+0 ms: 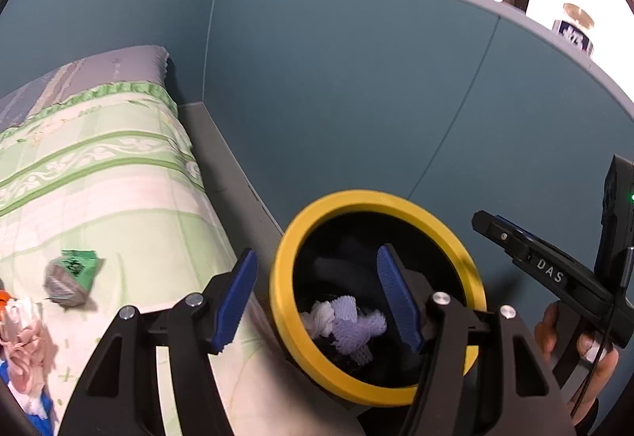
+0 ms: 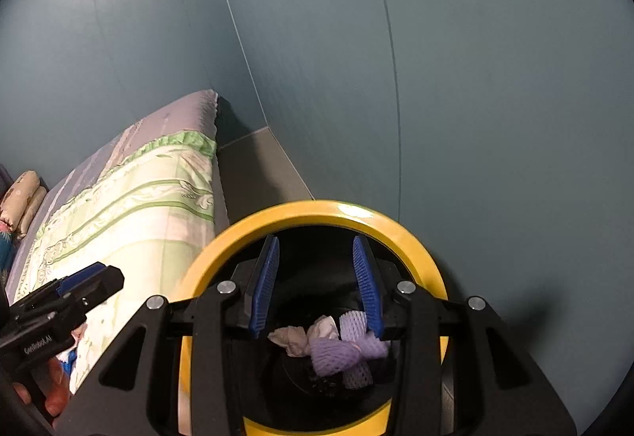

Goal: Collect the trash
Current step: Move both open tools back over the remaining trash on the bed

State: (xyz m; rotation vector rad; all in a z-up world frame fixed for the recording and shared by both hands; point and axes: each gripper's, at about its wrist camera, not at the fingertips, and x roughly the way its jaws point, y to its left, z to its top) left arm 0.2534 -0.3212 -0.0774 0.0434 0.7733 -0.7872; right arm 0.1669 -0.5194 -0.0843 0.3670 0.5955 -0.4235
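A black bin with a yellow rim [image 1: 317, 222] [image 2: 396, 226] stands on the floor between the bed and the blue wall. Inside lie purple foam netting [image 1: 356, 325] [image 2: 337, 353] and crumpled white tissue [image 1: 321, 317] [image 2: 293, 341]. My left gripper [image 1: 317, 297] is open and empty, one finger over the bed edge, one over the bin. My right gripper [image 2: 317, 285] is open and empty, held right above the bin's mouth; it also shows in the left wrist view [image 1: 535, 261]. A crumpled green wrapper [image 1: 71, 277] and pink and white tissue [image 1: 23, 341] lie on the bed.
The bed [image 1: 99, 178] [image 2: 130, 206] has a green and white patterned sheet. A blue partition wall [image 1: 356, 99] runs close behind the bin. A narrow grey floor strip [image 2: 253, 166] lies between bed and wall. Pillows [image 2: 20, 202] sit at the far left.
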